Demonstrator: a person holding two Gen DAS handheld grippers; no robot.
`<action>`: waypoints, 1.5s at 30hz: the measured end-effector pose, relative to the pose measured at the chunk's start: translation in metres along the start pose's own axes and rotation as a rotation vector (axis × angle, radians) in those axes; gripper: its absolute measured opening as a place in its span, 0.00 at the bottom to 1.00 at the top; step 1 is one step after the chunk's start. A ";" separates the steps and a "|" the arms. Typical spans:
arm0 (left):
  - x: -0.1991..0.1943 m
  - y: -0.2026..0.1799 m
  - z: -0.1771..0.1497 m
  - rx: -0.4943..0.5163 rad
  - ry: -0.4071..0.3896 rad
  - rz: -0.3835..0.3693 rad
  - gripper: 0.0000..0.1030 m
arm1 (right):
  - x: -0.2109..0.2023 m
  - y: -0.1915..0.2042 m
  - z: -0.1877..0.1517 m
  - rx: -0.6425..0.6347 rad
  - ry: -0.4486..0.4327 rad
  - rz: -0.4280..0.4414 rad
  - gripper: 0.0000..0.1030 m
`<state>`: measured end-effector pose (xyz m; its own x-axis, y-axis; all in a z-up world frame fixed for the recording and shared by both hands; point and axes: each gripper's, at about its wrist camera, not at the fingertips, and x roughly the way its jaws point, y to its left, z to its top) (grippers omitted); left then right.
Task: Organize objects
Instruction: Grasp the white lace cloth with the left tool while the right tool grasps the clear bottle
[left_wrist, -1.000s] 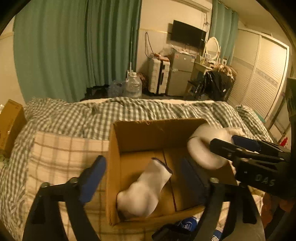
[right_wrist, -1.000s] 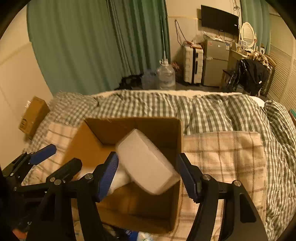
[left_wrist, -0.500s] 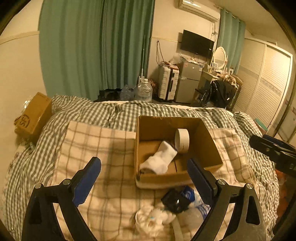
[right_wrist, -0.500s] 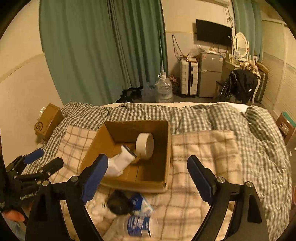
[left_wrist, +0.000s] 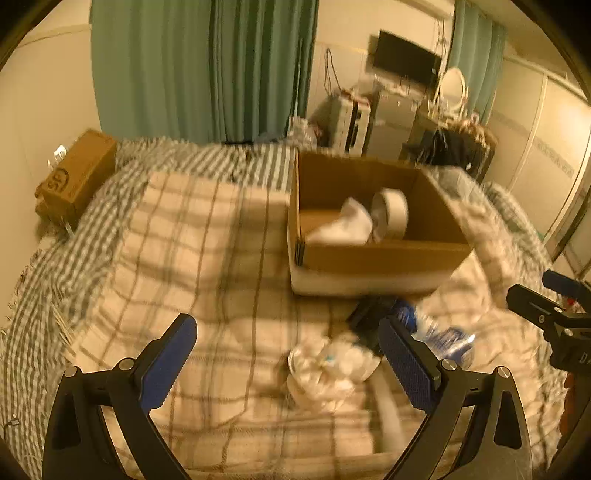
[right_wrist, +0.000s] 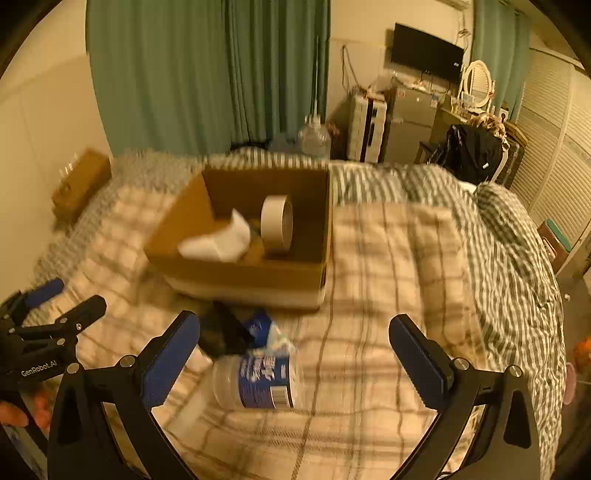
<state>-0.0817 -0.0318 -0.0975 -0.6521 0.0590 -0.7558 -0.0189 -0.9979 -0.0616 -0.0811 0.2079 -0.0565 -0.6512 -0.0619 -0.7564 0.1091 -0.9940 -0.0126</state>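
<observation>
An open cardboard box (left_wrist: 376, 254) (right_wrist: 243, 271) sits on the plaid blanket and holds a white sock (left_wrist: 341, 227) (right_wrist: 218, 242) and a roll of tape (left_wrist: 389, 218) (right_wrist: 276, 224). In front of it lie a clear plastic bottle with a blue label (right_wrist: 258, 376) (left_wrist: 443, 338), a black object (right_wrist: 221, 332) (left_wrist: 364, 319) and a crumpled white bundle (left_wrist: 328, 369). My left gripper (left_wrist: 288, 354) is open and empty above the bundle. My right gripper (right_wrist: 295, 350) is open and empty above the bottle.
A plaid blanket (right_wrist: 399, 280) covers a checked duvet (right_wrist: 517, 236) on the bed. A small cardboard box (left_wrist: 75, 173) lies at the bed's left edge. Green curtains, a suitcase, a fridge and a TV stand behind the bed.
The right gripper let the tape roll go into the box and opened. Both grippers drew back from the box toward the near side of the bed.
</observation>
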 end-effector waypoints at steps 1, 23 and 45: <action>0.008 -0.002 -0.006 0.011 0.022 -0.002 0.98 | 0.007 0.002 -0.006 -0.005 0.018 0.003 1.00; 0.095 -0.005 -0.061 -0.034 0.383 -0.188 0.22 | 0.103 0.034 -0.070 -0.056 0.289 0.033 0.99; -0.006 -0.010 -0.030 0.028 0.126 -0.178 0.14 | 0.034 0.029 -0.049 -0.045 0.129 0.033 0.86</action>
<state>-0.0552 -0.0217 -0.1119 -0.5371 0.2352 -0.8101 -0.1470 -0.9717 -0.1846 -0.0633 0.1809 -0.1148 -0.5452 -0.0797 -0.8345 0.1643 -0.9863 -0.0132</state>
